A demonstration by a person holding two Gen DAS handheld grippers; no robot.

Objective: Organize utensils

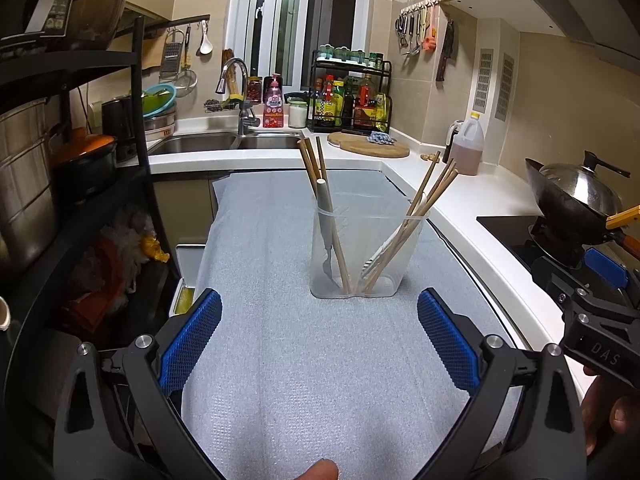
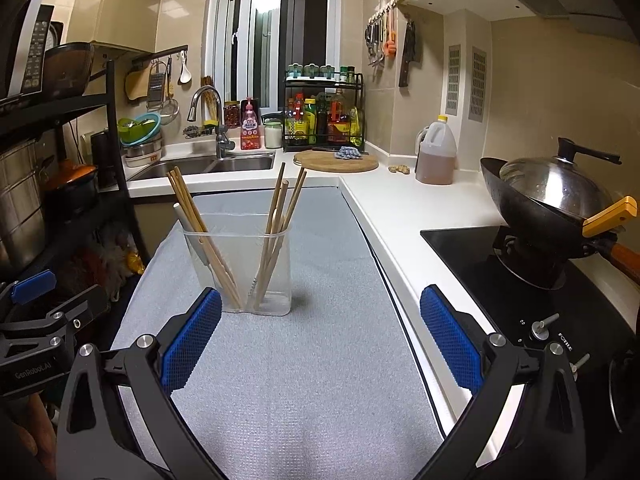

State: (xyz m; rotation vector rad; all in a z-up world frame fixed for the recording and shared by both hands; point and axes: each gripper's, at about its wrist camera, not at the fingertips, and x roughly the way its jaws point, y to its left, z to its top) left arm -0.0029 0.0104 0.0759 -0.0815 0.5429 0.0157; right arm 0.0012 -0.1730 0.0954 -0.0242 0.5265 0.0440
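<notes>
Clear two-compartment holder (image 1: 354, 256) standing upright on the grey mat (image 1: 320, 380), at about 12 o'clock from the left gripper (image 1: 319, 340) and nearer 11 o'clock from the right gripper (image 2: 320, 338). Left compartment: a bundle of wooden chopsticks (image 1: 320, 184) plus a grey-handled utensil (image 1: 325, 216), head down, all leaning toward 11 o'clock. Right compartment: more chopsticks (image 1: 430, 196) fanned toward 1 o'clock, with a white-handled brush-like piece (image 1: 384, 252) low beside them. Probably sorted that way to keep the bundles apart; tips down, handles up for easy reach. Nothing loose visible on the mat, so the sorting looks close to done.

Both tongs spread wide, blue pads (image 2: 192, 340) well apart, gripping nothing, hovering short of the holder, likely backed off to leave it clear. White counter (image 2: 420, 208) at 2 o'clock, wok (image 2: 532, 204) on the stove beyond, sink (image 2: 208, 166) past the holder.
</notes>
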